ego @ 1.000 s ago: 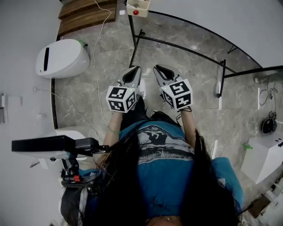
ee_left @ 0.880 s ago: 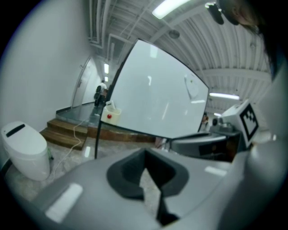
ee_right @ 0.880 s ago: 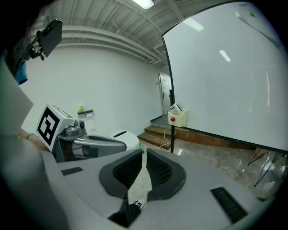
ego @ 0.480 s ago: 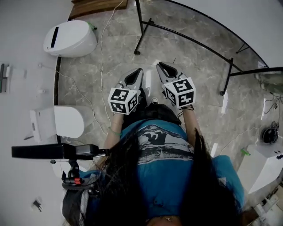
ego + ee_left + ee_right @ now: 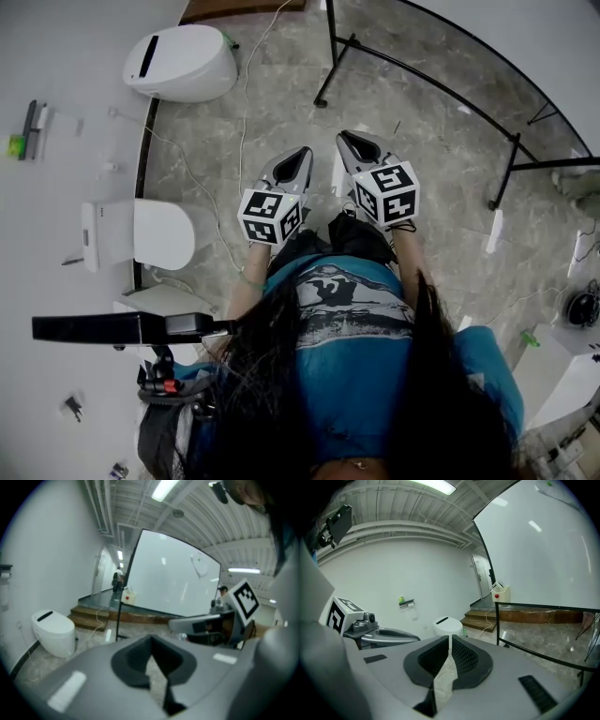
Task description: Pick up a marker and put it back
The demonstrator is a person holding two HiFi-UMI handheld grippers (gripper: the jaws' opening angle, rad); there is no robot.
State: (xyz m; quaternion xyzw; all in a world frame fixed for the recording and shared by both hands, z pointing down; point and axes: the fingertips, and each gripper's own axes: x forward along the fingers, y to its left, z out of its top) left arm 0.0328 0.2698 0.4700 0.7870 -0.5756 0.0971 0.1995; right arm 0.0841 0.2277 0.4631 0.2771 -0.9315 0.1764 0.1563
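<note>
Grey marbled stone floor [image 5: 441, 178], white walls [image 5: 66, 84], whiteboard on a black frame [image 5: 173, 578] ahead of the left gripper [image 5: 150, 639], white rounded unit [image 5: 183, 64] to its left, wooden steps [image 5: 480, 618] beyond, ceiling strip lights [image 5: 164, 488], white cable [image 5: 246, 103] trailing across the floor.

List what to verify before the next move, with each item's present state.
1. Marker in sight: not ok; none shows in any view.
2. Left gripper empty: ok; fingers together, nothing between them.
3. Right gripper empty: ok; fingers closing shut on nothing.
4. Fingers open for a grasp: not ok; both pairs shut.
5. Whiteboard in range of sight: ok; it shows in both gripper views.
</note>
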